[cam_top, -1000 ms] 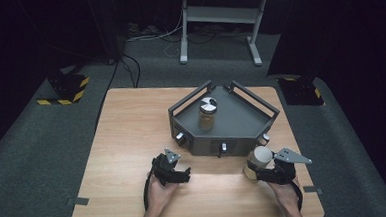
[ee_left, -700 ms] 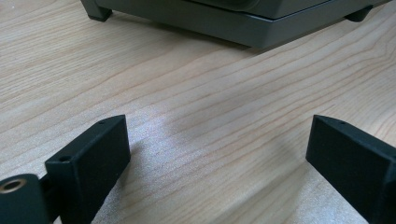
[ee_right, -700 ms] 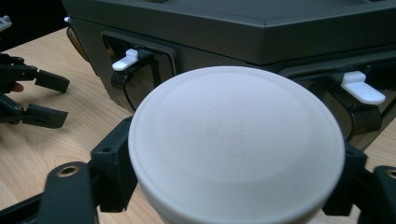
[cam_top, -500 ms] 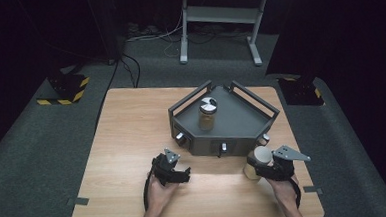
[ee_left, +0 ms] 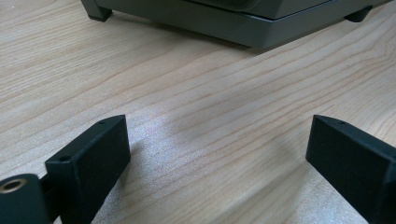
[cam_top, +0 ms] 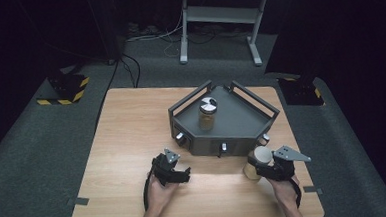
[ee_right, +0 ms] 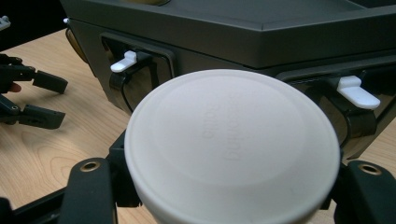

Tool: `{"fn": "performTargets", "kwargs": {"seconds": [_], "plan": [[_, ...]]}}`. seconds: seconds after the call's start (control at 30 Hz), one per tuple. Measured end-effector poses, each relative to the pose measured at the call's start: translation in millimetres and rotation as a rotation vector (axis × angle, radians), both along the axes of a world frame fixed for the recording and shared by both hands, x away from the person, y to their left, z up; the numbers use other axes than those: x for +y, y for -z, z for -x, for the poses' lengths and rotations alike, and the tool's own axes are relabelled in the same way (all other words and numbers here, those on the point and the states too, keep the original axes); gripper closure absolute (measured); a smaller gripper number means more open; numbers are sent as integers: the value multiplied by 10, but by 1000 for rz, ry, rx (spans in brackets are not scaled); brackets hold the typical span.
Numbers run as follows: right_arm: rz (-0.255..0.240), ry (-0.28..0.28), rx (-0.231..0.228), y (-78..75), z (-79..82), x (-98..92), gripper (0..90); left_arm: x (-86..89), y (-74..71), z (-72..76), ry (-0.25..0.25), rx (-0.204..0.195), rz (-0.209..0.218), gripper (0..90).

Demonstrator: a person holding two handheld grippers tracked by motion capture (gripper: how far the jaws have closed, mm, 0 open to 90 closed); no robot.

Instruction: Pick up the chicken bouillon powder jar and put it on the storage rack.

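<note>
1. Wooden table [cam_top: 127, 142] on dark carpet, grey tray [cam_top: 242, 131] at centre.
2. Right gripper [cam_top: 265, 169] at five o'clock, jaws just closed, clenching the white-lidded jar [cam_top: 258, 161].
3. Left gripper [cam_top: 182, 174] at seven o'clock, hand low, jaws spread, empty.

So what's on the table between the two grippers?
Nothing. In the high view, only bare wooden table lies between the left hand-held gripper and the right hand-held gripper holding the jar.

Jar with white lid [ee_right: 232, 144]: body hidden beneath the lid in the right gripper view; embossed lettering too faint to read. Grey tray [ee_left: 243, 21]: cut off by the top edge in the left gripper view. Person's forearms: cropped at the bottom, high view.
</note>
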State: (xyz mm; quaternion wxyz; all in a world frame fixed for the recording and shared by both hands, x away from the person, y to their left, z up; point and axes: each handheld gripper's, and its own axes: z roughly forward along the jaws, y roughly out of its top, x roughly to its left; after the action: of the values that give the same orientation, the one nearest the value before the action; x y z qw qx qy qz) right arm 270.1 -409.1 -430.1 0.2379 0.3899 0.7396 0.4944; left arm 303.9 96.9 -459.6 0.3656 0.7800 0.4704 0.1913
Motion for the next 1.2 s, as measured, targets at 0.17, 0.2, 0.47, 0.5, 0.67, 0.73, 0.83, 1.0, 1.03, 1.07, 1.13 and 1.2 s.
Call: {"fn": "performTargets", "kwargs": {"seconds": [0.17, 0.2, 0.47, 0.5, 0.67, 0.73, 0.83, 1.0, 1.03, 1.07, 1.13, 1.2], "plan": [[3, -8, 2, -8, -2, -15, 328, 2, 0, -1, 0, 0, 1, 63], [3, -9, 2, -11, -4, -17, 329, 4, 1, -1, 0, 0, 2, 63], [-1, -12, 5, -12, 4, -34, 330, 19, 6, 0, -2, 0, 11, 67], [-9, -16, 9, -12, -4, -49, 330, 17, 6, 0, -2, -1, 10, 67], [-9, -28, 1, -50, 4, -53, 330, 19, 6, 0, -2, -1, 11, 67], [-10, -38, -2, -80, 4, -56, 330, 19, 6, 0, -2, -1, 11, 67], [-9, -49, -3, -121, 6, -55, 330, 20, 6, -1, -2, 0, 11, 67], [-13, -72, -10, -195, -4, -70, 331, 20, 6, -1, -1, 0, 11, 67], [-13, -72, -10, -195, -4, -70, 331, 20, 6, -1, -1, 0, 11, 67], [-21, -80, -8, -222, -10, -82, 331, 19, 6, -1, -2, 0, 11, 67], [-24, -92, -12, -259, -14, -91, 331, 21, 6, -1, -2, 0, 12, 67], [-23, -101, -13, -294, -17, -93, 331, 20, 6, -1, -2, 0, 11, 67]]}}
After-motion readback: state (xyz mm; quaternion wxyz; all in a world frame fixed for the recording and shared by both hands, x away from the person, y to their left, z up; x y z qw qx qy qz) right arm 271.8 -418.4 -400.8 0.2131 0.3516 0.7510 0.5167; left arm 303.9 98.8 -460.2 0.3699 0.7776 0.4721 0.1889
